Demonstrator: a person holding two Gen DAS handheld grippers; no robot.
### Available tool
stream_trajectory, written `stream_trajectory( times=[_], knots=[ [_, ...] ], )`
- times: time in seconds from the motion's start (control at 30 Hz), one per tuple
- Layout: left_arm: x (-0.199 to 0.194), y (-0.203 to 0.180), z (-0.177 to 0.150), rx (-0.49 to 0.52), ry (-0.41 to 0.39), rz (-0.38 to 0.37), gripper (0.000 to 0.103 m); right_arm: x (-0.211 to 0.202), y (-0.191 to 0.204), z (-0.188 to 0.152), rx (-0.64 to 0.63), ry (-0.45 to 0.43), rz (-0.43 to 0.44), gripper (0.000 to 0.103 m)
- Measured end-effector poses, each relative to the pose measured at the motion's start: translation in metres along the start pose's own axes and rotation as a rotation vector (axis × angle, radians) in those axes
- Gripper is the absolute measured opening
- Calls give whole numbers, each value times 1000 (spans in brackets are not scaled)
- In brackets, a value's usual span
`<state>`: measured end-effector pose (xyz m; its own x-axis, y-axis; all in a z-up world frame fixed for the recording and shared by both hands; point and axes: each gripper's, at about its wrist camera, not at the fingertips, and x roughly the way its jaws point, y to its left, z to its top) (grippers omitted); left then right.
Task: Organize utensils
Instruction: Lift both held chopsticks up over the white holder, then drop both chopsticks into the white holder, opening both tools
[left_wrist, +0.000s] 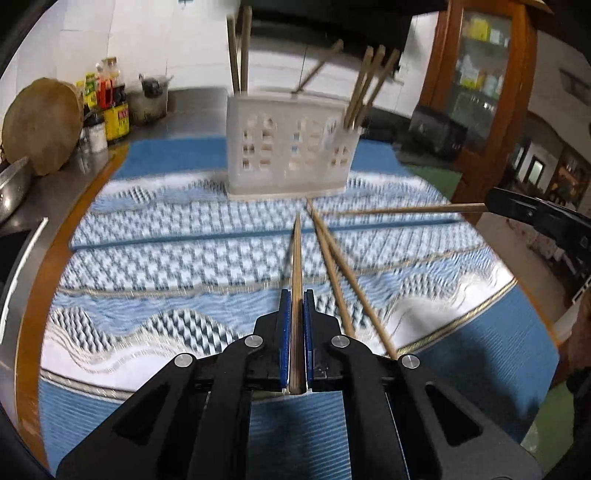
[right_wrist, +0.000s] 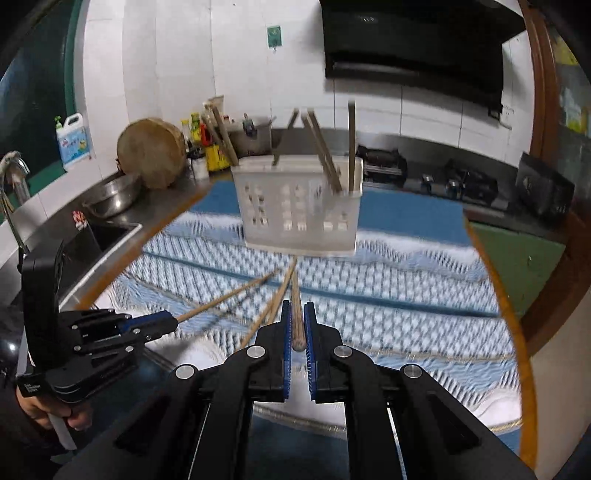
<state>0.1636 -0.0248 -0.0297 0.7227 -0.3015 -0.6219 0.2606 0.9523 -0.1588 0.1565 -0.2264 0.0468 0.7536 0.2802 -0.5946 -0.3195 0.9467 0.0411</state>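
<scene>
A white perforated utensil holder (left_wrist: 288, 147) (right_wrist: 299, 206) stands at the far side of the blue-and-white patterned cloth (left_wrist: 166, 258), with several wooden chopsticks upright in it. My left gripper (left_wrist: 296, 295) is shut on one chopstick (left_wrist: 296, 258) that points at the holder. Two loose chopsticks (left_wrist: 340, 273) lie on the cloth just right of it. My right gripper (right_wrist: 297, 306) is shut on another chopstick (right_wrist: 295, 295). In the left wrist view the right gripper (left_wrist: 489, 206) shows at the right edge with its chopstick (left_wrist: 406, 209). In the right wrist view the left gripper (right_wrist: 171, 321) is at the left.
A round wooden chopping block (right_wrist: 151, 151), sauce bottles (left_wrist: 107, 103), a metal bowl (right_wrist: 110, 199) and a sink (right_wrist: 107, 236) line the counter at the left. A gas stove (right_wrist: 461, 181) sits behind. A wooden cabinet (left_wrist: 480, 74) stands at the right. The table has a wooden rim (left_wrist: 33, 295).
</scene>
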Motion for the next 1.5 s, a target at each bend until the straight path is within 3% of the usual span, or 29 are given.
stream_trajectory(
  times=[0.27,0.53,0.93,1.2,1.5],
  knots=[
    [-13,8,33,9,-81,-16,5,-8,-12,55,-30,-20,9,7],
    [-10,16,64,10,-91,-31,5,-6,-37,111,-26,-32,-32,7],
    [-13,15,108,60,-106,-32,5,-1,-63,206,-17,-122,-115,7],
    [-25,13,135,90,-141,-37,5,31,-61,226,-15,-106,-90,7],
    [-53,7,175,107,-242,-49,5,79,-64,212,-21,-11,-94,7]
  ],
)
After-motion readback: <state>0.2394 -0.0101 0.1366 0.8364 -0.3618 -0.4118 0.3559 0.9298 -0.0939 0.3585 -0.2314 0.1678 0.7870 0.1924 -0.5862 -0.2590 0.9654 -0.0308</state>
